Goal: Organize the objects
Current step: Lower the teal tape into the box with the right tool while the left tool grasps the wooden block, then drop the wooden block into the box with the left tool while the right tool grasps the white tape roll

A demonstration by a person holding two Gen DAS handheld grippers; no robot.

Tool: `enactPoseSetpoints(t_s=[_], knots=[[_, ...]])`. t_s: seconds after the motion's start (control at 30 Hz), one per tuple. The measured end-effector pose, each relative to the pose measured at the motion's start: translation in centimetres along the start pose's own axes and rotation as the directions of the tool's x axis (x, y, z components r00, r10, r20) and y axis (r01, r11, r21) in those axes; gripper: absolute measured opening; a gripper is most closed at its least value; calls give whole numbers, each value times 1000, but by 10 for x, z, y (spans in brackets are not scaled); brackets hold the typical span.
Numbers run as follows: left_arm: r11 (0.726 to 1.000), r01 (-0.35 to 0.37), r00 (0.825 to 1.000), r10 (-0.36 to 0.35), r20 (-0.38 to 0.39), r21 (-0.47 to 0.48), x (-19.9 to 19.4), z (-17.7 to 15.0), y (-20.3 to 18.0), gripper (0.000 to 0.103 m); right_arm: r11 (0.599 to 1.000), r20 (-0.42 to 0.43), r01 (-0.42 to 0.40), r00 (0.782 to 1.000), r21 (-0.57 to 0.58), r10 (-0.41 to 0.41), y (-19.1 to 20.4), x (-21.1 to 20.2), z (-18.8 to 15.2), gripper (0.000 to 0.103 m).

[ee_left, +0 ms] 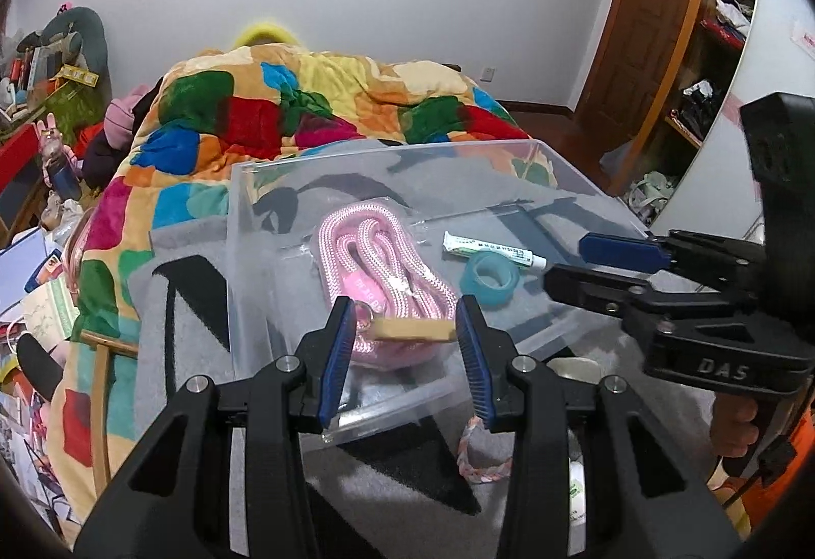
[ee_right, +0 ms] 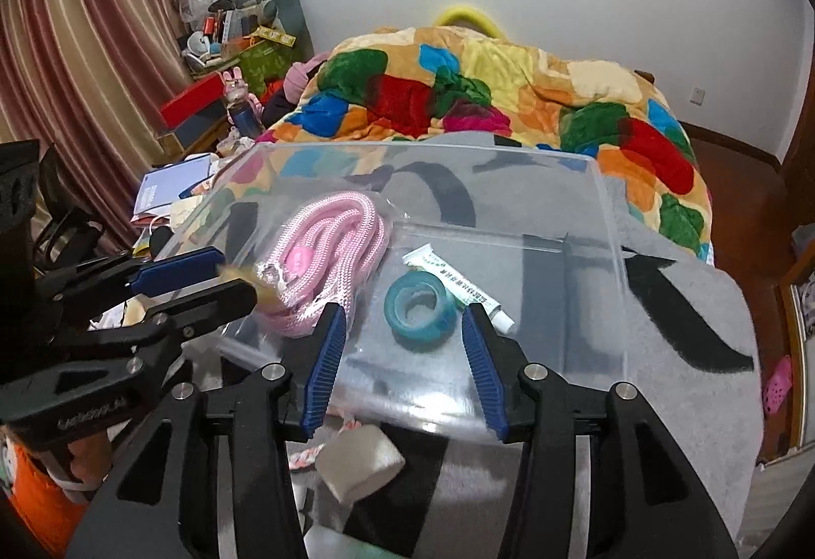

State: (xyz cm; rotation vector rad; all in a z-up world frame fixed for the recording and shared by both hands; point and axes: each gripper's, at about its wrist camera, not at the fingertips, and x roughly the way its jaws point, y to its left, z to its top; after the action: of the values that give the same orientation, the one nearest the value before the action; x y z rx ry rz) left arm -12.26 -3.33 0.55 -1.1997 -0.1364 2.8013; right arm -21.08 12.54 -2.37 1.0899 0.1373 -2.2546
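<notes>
A clear plastic bin sits on a grey blanket. In it lie a bagged pink rope, a white ointment tube and a teal tape roll. My left gripper is over the bin's near edge, its jaws around a tan wooden block; a gap shows on each side. My right gripper is open and empty just above the tape roll.
A white sponge block and a pink braided band lie on the grey blanket in front of the bin. A colourful quilt covers the bed behind. Clutter fills the floor and a table at left.
</notes>
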Motion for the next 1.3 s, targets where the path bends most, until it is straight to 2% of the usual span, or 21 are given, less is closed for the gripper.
enactPoseSetpoints(t_s=[0.23,0.3,0.43,0.47,0.5,0.7,0.9,0.97,1.17,1.3], knots=[[1000,15,999,-15,33,7,-21,-6,-4,42,999,58,20,998,-47,-17,10,-30,-10,44],[1000,15,999,-16,38,14,-27,-9,-5,49,998,72,10,997,-59,-5,13,-39,-14,44],[1000,22,999,-23,40,18,-37,-20,-6,51,997,83,12,997,-74,-5,16,-49,-27,44],[1000,22,999,-23,44,20,-40,-23,-7,55,997,76,8,997,-76,-2,17,-49,-32,44],[999,28,999,-28,40,24,-42,-28,-9,58,997,69,4,998,-76,2,16,-48,-35,44],[997,66,998,-66,-2,45,-40,-49,-20,58,998,-14,-8,1000,-67,7,13,-19,-55,44],[992,108,993,-106,-45,57,-33,-64,-34,58,996,-68,-78,995,-30,76,6,5,-57,42],[990,130,990,-126,-63,55,-30,-69,-39,58,995,-58,-94,994,-24,93,4,5,-58,36],[982,180,979,-174,-106,52,-19,-78,-55,58,998,-15,-36,999,-47,35,3,-12,-63,35],[980,187,976,-179,-125,59,-9,-80,-66,58,999,9,-17,1000,-36,18,-4,-27,-67,35]])
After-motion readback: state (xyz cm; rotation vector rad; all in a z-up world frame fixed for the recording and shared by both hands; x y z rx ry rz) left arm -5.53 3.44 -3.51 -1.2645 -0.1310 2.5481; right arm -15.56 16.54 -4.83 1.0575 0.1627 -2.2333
